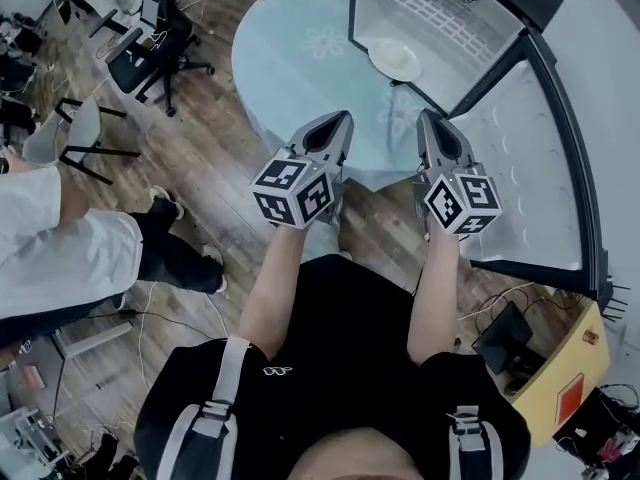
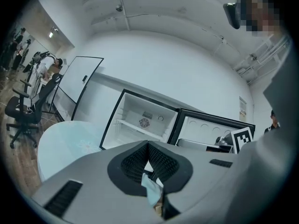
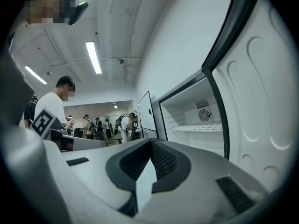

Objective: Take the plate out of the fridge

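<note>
A white plate (image 1: 395, 61) lies on a shelf inside the open fridge (image 1: 440, 28), at the top right of the head view. My left gripper (image 1: 341, 119) is held in front of the fridge over the edge of the round table; its jaws are shut with nothing between them. My right gripper (image 1: 428, 118) is beside it, a little below the fridge opening, also shut and empty. In the left gripper view the left gripper (image 2: 148, 143) points at the fridge (image 2: 145, 118). In the right gripper view the right gripper (image 3: 150, 141) points at the fridge's inside (image 3: 198, 120). Neither gripper view shows the plate.
The fridge door (image 1: 535, 158) stands open at the right. A pale blue round table (image 1: 290, 58) sits left of the fridge. Office chairs (image 1: 140, 53) and a seated person (image 1: 70, 258) are at the left. A cardboard box (image 1: 560, 388) and cables lie at the lower right.
</note>
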A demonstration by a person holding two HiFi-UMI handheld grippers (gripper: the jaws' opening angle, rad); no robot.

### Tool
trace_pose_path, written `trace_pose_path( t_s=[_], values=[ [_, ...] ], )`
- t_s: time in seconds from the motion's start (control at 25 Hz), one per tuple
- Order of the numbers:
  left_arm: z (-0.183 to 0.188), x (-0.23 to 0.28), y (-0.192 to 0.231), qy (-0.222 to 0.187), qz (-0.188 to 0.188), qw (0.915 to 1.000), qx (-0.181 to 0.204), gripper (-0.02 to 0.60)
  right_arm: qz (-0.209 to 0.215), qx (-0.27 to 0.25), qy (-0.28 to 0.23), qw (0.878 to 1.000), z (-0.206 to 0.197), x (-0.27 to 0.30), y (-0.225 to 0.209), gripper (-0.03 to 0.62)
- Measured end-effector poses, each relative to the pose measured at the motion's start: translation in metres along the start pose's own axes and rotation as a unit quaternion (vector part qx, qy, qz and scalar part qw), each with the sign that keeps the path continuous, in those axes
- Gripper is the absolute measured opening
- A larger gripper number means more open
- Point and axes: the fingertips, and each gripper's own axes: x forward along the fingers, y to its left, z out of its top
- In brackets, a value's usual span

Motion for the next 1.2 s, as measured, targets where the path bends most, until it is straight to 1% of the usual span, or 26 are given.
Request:
trace_pose_path(
  t_s=[0.12,0.28,0.52,0.72,0.92,1.04,1.12,1.2],
  values=[
    [0.004,0.028,0.003,0.001,-0.013,0.9998,-0.015,0.0,0.003,0.0,0.006,1.0,0.002,0.014,-0.014,0.0],
    [0.004,0.064,0.008,0.019,-0.03,0.9992,-0.015,0.0,-0.004,0.01,0.009,1.0,-0.001,0.036,-0.032,0.0],
    [-0.014,0.102,0.047,0.059,-0.013,0.9976,-0.034,0.0,0.01,0.051,0.036,0.998,-0.03,0.087,-0.044,0.0],
    [-0.021,0.125,0.082,0.085,-0.002,0.9947,-0.057,0.0,0.02,0.073,0.06,0.995,-0.054,0.125,-0.042,0.0],
    [-0.039,0.159,0.1,0.101,-0.011,0.9909,-0.088,0.002,-0.005,0.086,0.067,0.994,-0.069,0.146,-0.072,0.0],
    [-0.052,0.181,0.116,0.116,-0.005,0.9886,-0.096,0.002,-0.012,0.087,0.067,0.994,-0.072,0.163,-0.085,0.0],
    [-0.064,0.201,0.125,0.133,-0.007,0.9856,-0.105,0.002,-0.023,0.081,0.077,0.993,-0.078,0.176,-0.099,0.002],
    [-0.072,0.218,0.133,0.144,-0.018,0.9822,-0.12,0.002,-0.039,0.082,0.088,0.992,-0.086,0.187,-0.112,0.002]
  ],
)
